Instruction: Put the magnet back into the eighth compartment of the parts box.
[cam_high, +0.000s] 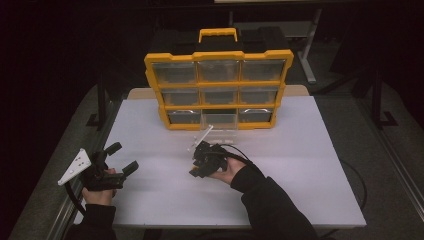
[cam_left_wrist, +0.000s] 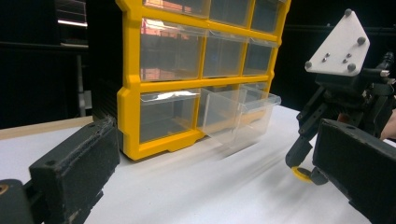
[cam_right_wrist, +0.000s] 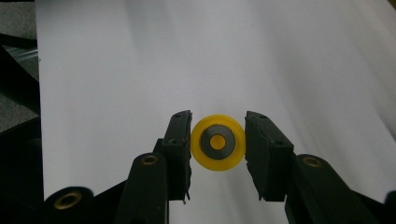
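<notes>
- Working from the largest item down, you face a white table (cam_high: 300, 170) with a smooth matte top.
- One yellow plastic organizer (cam_high: 218, 90) stands upright at the table's far side; it has nine clear drawers in three rows of three and one yellow handle on top.
- One clear drawer (cam_left_wrist: 238, 114), bottom row middle, stands pulled out toward you.
- Your left gripper (cam_high: 117, 160) rests near the table's left edge, jaws spread and holding nothing.
- Your right gripper (cam_right_wrist: 218, 144) is clamped on the wheel (cam_right_wrist: 218, 142), just above the table in front of the organizer.
- The wheel is one small round disc: yellow rim, dark grey ring, yellow centre.
</notes>
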